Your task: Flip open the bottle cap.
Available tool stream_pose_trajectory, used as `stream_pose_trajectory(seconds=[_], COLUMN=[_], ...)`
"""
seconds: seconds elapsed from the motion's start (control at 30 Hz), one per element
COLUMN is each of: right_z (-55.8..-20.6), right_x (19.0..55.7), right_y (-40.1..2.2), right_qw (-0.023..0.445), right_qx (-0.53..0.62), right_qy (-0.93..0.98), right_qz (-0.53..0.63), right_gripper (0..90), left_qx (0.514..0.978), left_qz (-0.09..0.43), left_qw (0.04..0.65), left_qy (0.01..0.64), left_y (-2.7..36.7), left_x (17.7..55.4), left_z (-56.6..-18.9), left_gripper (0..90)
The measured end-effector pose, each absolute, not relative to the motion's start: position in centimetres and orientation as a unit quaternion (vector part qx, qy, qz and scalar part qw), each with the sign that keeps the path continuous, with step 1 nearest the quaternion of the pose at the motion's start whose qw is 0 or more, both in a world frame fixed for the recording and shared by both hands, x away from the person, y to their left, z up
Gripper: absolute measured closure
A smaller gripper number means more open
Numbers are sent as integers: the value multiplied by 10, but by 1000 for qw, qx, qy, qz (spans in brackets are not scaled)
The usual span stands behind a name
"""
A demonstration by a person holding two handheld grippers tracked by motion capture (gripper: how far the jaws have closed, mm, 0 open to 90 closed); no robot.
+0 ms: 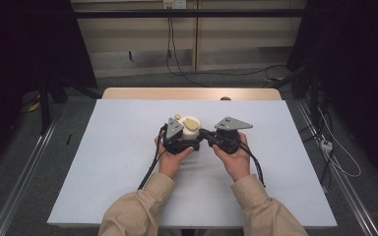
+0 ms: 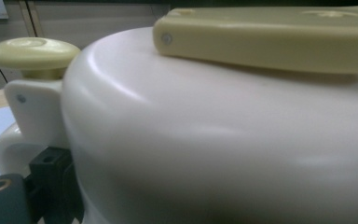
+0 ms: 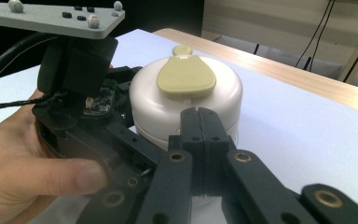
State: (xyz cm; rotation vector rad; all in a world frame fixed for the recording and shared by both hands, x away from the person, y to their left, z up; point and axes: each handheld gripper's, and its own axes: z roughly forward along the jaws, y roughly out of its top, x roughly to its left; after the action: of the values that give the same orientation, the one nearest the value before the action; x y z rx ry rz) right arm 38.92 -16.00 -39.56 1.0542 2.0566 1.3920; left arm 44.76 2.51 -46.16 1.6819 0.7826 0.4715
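A smooth cream-white rounded container (image 2: 205, 149) sits very close to the camera, its domed side blurred. A flat pale-yellow paddle-shaped piece (image 2: 270, 35) lies across its top, and a pale-yellow round knob (image 2: 32, 51) stands on a white bracket (image 2: 35, 109) at its left. One black jaw part shows at bottom left, against the container's side.

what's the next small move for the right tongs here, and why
Probably open the right tongs a little before anything else. Their jaws are pressed shut against each other right at the side of the white round container, so they grip nothing. The left tongs already sit against the container's other side, and the pale yellow lid tab on top is untouched.
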Motion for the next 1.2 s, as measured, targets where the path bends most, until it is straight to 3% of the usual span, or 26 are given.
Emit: stream_pose_trajectory(seconds=[1.2], right_z=[-385], right_x=[397], right_y=[-148], right_qw=[221], right_qx=[374], right_qy=[740], right_qz=[514], right_gripper=[900], left_qx=[720], left_qz=[202], left_qw=[574], left_qy=[333], left_y=[25], left_x=[448], left_z=[-462], left_gripper=[62])
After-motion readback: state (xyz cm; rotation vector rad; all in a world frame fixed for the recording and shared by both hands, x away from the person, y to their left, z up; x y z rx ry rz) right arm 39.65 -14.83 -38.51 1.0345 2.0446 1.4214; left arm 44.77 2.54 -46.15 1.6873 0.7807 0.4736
